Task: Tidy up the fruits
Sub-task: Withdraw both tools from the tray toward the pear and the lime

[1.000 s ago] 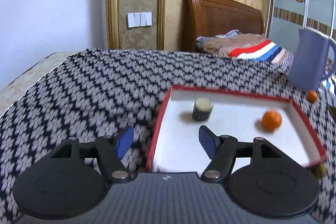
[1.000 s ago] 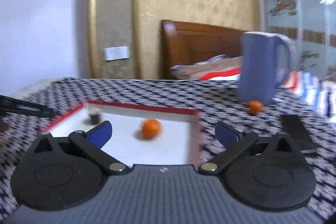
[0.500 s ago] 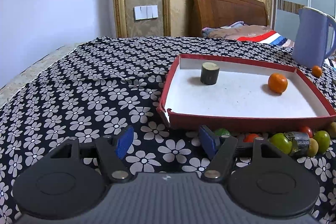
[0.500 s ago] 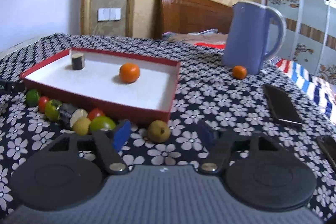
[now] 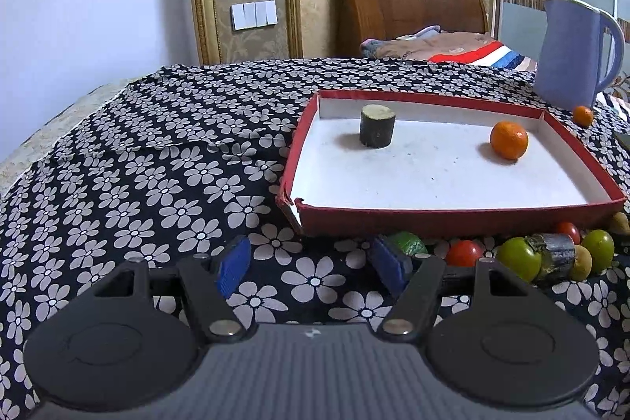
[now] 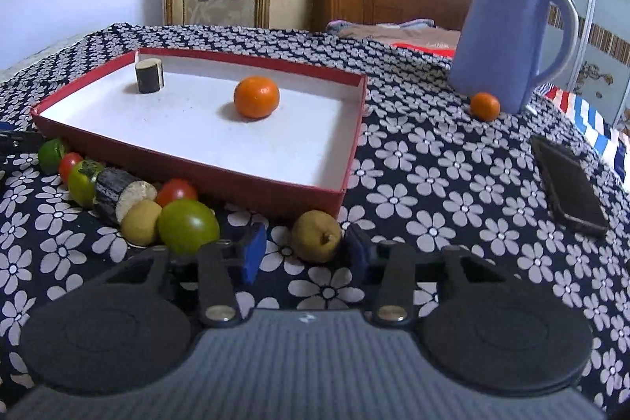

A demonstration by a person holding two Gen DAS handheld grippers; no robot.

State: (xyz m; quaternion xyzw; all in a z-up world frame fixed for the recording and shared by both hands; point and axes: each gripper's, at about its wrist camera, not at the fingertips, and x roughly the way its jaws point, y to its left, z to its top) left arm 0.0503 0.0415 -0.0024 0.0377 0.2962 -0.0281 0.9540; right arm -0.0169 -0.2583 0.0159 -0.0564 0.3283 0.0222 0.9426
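Right hand-held gripper (image 6: 303, 252) is low over the flowered surface (image 6: 433, 184), jaws just closing in around the brownish-yellow pear (image 6: 316, 237), which sits between the blue pads with its dimpled end facing the camera. Whether the pads touch it yet, I cannot tell. The pear lies just outside the red tray's (image 6: 338, 197) near corner. Inside the tray: 1 orange (image 6: 256, 96) and 1 dark cylinder (image 6: 149, 76), upright. Only the right view shows a dark phone (image 6: 567, 191) beyond the tray. Left hand-held gripper (image 5: 313, 262) hangs open, nothing between its jaws, before the tray's other near corner.
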